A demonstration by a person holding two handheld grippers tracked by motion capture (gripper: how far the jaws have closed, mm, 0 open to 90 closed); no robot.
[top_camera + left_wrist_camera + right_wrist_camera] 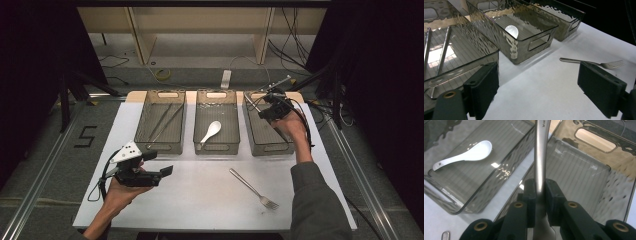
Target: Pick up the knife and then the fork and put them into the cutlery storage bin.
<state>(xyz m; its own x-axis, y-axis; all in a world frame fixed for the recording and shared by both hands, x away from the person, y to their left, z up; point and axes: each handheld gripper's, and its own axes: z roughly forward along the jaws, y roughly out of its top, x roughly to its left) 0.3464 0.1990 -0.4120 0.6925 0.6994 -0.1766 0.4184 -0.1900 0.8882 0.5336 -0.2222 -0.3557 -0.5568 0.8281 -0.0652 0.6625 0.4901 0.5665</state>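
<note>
Holding the metal utensil (540, 157) by its handle, our right gripper (272, 109) has its jaws closed tight on it above the right-hand bin (287, 145), the one of three smoky plastic bins nearest the table's right edge. We judge the step in hand to be dropping this piece into that bin, so we should bring it down low, lay it along the ribbed floor parallel to the long walls, and part the jaws only when it is nearly resting, or it will clatter or hang on the rim. Our left gripper (150, 172) hovers with jaws wide apart and nothing between them over the table's near left area, and it can wait there. A fork (254, 188) lies on the white table (200, 200) towards the near edge, right of the middle (likely the next pick). The high view gives the layout: a pair of long metal tongs (162, 122) in the left bin (145, 145) and a white ceramic spoon (210, 131) in the middle bin (216, 147), but it shows little of the pinch. The right gripper view shows that plainly, with the steel shaft squeezed between the pads, though the utensil's working end runs out of frame, so we cannot tell what kind it is. The left gripper view alone shows the fork's tines from the side.
</note>
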